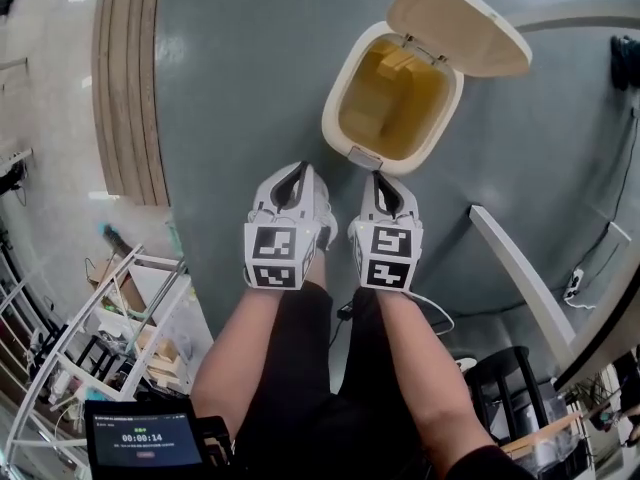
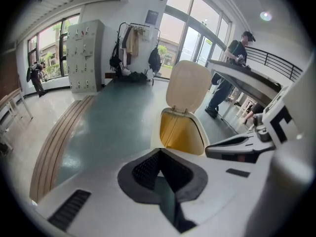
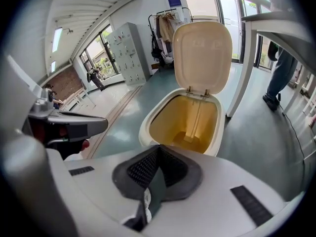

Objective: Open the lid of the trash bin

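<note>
A cream trash bin [image 1: 335,108] stands on the grey floor with its yellow inside showing. Its lid [image 1: 460,26] is swung up and back on its hinge. My left gripper [image 1: 296,171] and right gripper [image 1: 379,177] hang side by side just short of the bin's near rim, touching nothing. Both are shut with nothing between the pads. In the left gripper view the bin [image 2: 181,131] and raised lid [image 2: 187,85] lie ahead and to the right of the left gripper [image 2: 160,153]. Straight ahead of the right gripper [image 3: 159,149] in its own view are the bin [image 3: 183,123] and lid [image 3: 202,53].
A white table leg [image 1: 520,280] slants across the floor right of the bin, with a black stool [image 1: 500,383] below it. Wooden floor strips [image 1: 130,78] run at the left, above a white rack [image 1: 110,318]. A person [image 2: 232,65] stands at a counter beyond the bin.
</note>
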{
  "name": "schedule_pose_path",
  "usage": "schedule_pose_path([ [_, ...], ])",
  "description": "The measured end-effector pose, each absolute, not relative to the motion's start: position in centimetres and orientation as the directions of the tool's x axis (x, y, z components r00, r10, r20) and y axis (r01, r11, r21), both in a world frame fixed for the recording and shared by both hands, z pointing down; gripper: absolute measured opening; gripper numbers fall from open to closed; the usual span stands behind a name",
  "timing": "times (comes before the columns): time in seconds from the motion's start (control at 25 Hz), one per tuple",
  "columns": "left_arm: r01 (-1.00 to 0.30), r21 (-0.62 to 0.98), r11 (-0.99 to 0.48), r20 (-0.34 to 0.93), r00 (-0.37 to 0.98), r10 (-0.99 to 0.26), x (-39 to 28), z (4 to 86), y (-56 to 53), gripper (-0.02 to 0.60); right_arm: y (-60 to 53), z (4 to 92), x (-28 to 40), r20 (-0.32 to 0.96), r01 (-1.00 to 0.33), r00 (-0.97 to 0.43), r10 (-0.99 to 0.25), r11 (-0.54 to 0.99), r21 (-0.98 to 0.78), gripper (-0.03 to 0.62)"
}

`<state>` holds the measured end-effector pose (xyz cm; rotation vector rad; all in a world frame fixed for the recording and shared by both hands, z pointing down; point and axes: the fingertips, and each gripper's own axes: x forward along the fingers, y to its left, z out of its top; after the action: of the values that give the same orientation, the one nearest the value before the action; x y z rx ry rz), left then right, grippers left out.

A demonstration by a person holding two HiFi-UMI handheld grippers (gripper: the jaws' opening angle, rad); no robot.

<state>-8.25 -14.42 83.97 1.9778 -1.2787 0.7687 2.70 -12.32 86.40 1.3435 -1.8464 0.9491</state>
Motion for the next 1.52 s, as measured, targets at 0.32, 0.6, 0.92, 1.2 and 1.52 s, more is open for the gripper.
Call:
schedule_pose_path([
  [0.32, -0.931, 0.228, -0.285, 0.691, 0.361, -0.627, -8.8, 72.0, -17.2, -0.002, -14.9, 73.9, 3.2, 0.750, -0.965, -0.256, -0.611, 0.203, -0.164, 0.005],
  [0.6, -0.923, 0.145, -0.357, 0.624, 0.365, -0.691, -4.8, 66.4, -21.8, -0.002, -17.4, 68.9, 6.3, 0.683, -0.962, -0.272, -0.678, 0.197, -0.187, 0.005],
  [0.92, -0.903, 0.175, -0.391, 0.517, 0.423, -0.744, -3.7, 51.6, -21.5, -0.002, -16.8, 53.3, 6.4, 0.520, -0.958, -0.286, -0.805, 0.234, -0.164, 0.004],
  [1.2, -0.914, 0.155, -0.374, 0.404, 0.404, -0.821, -2.7, 44.0, -25.6, -0.002, -23.2, 45.3, 7.4, 0.361, -0.953, -0.303, -0.882, 0.289, -0.094, 0.005],
  [1.52, -0.903, 0.126, -0.411, 0.341, 0.428, -0.837, -1.2, 36.9, -24.8, -0.002, -22.3, 38.9, 9.2, 0.312, -0.956, -0.294, -0.903, 0.282, -0.084, 0.005],
])
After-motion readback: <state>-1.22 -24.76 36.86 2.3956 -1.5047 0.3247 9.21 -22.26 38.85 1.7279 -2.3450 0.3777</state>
